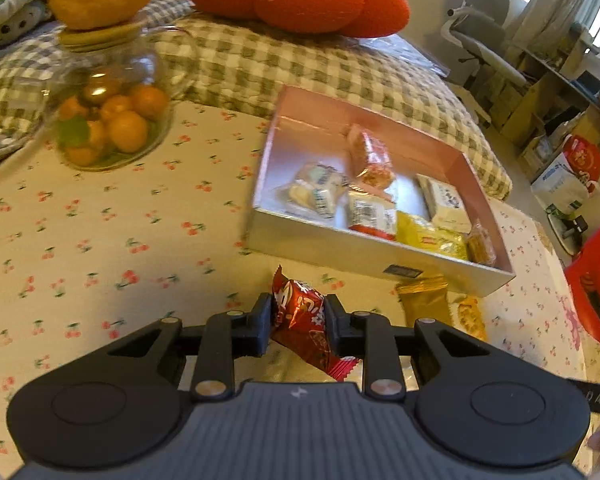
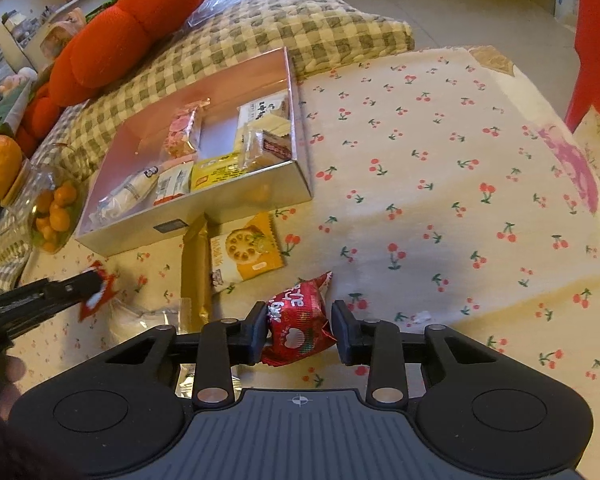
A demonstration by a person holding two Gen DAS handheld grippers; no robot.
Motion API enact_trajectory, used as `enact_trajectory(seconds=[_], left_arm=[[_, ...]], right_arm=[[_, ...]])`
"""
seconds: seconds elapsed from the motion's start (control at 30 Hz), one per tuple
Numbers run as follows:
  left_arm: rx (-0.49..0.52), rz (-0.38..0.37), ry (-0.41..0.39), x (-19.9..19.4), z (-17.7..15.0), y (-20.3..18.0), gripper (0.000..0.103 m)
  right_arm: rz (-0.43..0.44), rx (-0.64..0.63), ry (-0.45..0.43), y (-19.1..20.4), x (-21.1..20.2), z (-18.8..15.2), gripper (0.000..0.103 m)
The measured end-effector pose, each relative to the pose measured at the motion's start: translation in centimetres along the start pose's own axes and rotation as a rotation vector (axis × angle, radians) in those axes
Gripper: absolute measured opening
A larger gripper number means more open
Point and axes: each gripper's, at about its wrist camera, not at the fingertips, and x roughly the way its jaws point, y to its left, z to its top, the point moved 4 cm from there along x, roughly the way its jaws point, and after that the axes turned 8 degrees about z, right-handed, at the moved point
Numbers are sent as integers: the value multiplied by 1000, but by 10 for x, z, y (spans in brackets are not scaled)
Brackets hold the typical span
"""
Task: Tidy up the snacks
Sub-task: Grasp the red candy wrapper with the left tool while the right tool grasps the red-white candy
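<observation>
The box (image 1: 380,258) lies ahead and right of the left gripper (image 1: 298,320), which is clamped on a red packet (image 1: 300,312) held clear of the bench (image 1: 100,240). The right gripper (image 2: 300,330) is narrowed around a red pouch (image 2: 298,320), left pad touching, right pad just apart; the box lies ahead-left. The left is nearer.

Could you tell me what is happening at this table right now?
A person is sorting snacks with two handheld grippers. The left gripper is clamped on a red wrapped snack. The right gripper has another red packet between its fingers; one pad touches it, the other shows a gap. The open box already holds several snacks, while a gold bar and a yellow biscuit packet lie on the cherry-print tablecloth beside it.
</observation>
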Motion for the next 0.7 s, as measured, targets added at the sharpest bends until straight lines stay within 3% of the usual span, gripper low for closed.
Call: enact_trajectory(seconds=[0.4,0.57,0.7], left_arm=[[112,-30,69,-11,-36,28,25],[189,-78,27,-21,-52,27,26],[220,-89,-28,-24,-60,28,34]], right_arm=[[-9,-116,-1,-4,-1,-14,35],[13,-177,-40,-8,-2,-24,37],[37,-242,-90,-10,-4,-35,40]])
